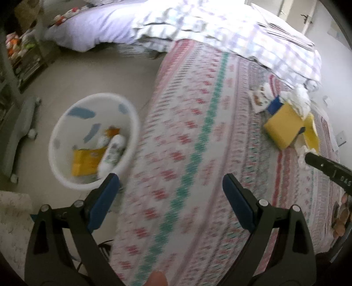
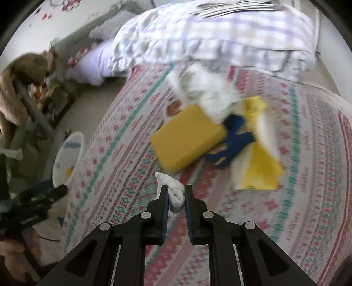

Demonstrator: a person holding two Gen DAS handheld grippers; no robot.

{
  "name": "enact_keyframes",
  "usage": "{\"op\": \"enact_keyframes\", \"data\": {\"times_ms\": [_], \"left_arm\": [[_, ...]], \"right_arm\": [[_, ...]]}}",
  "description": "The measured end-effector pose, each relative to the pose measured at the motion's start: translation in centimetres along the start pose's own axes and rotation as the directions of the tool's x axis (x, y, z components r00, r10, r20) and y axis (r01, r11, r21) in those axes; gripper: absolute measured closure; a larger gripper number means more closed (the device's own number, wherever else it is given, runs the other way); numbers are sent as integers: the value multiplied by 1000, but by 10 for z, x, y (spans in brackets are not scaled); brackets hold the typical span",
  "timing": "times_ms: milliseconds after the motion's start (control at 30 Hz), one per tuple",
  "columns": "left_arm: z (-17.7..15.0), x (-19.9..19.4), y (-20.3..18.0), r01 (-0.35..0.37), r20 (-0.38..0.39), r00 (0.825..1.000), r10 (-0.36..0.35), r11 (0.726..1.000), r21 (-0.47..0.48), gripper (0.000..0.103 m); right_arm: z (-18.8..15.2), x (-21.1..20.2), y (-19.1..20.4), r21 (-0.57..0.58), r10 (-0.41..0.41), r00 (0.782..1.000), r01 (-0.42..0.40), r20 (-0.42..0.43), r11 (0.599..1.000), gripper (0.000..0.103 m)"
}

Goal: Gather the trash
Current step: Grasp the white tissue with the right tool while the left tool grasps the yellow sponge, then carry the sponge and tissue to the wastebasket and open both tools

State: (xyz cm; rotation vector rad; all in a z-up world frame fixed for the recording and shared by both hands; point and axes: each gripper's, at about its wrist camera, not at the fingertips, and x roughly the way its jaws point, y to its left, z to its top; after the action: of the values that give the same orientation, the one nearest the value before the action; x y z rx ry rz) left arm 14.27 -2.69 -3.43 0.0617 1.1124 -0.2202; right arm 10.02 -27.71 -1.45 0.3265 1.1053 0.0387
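Tissue [image 2: 173, 194] in right gripper [image 2: 176, 193]

Bed [image 1: 198, 132] in patterned sheet, checked duvet [image 1: 220, 28] bunched at head — beige floor [image 1: 88, 77], cluttered shelf [image 1: 24, 55], daylight.

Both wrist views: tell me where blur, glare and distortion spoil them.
Left wrist view: motion blur smears the white bin and bedsheet; the quilt is glared white; the fisheye lens bows the bed's edge. Right wrist view: the yellow boxes are blurred, while the tissue in the right gripper stays sharp.
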Motion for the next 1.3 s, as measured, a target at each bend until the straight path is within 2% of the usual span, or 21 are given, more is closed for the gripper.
{"op": "enact_keyframes", "data": {"times_ms": [300,433,567,700,900,967,1033,1167,1300], "left_arm": [[10,14,-74,52,49,997,-58,991,120,8],[13,25,-107,58,82,994,-75,978,199,8],[18,39,-134,82,90,990,-108,963,255,8],[24,45,-152,86,106,987,-120,956,282,9],[34,59,-170,117,117,981,-157,949,293,20],[35,65,-171,117,112,982,-155,950,291,33],[35,69,-171,124,102,982,-159,951,285,40],[31,66,-171,130,106,980,-169,944,302,48],[28,55,-167,148,104,977,-187,941,303,52]], "right_arm": [[-1,-39,-53,90,-13,997,6,76,996,89],[0,-46,-67,105,-32,995,21,96,994,88],[2,-53,-79,112,-90,988,76,125,991,88],[1,-58,-92,132,-84,988,67,129,989,88],[-3,-53,-106,154,-93,990,76,108,985,88],[-4,-53,-110,159,-99,990,82,104,984,88],[-4,-53,-112,155,-107,989,90,103,984,88],[-4,-51,-113,152,-109,989,93,101,984,89],[-3,-51,-110,147,-104,989,88,105,985,88]]}}
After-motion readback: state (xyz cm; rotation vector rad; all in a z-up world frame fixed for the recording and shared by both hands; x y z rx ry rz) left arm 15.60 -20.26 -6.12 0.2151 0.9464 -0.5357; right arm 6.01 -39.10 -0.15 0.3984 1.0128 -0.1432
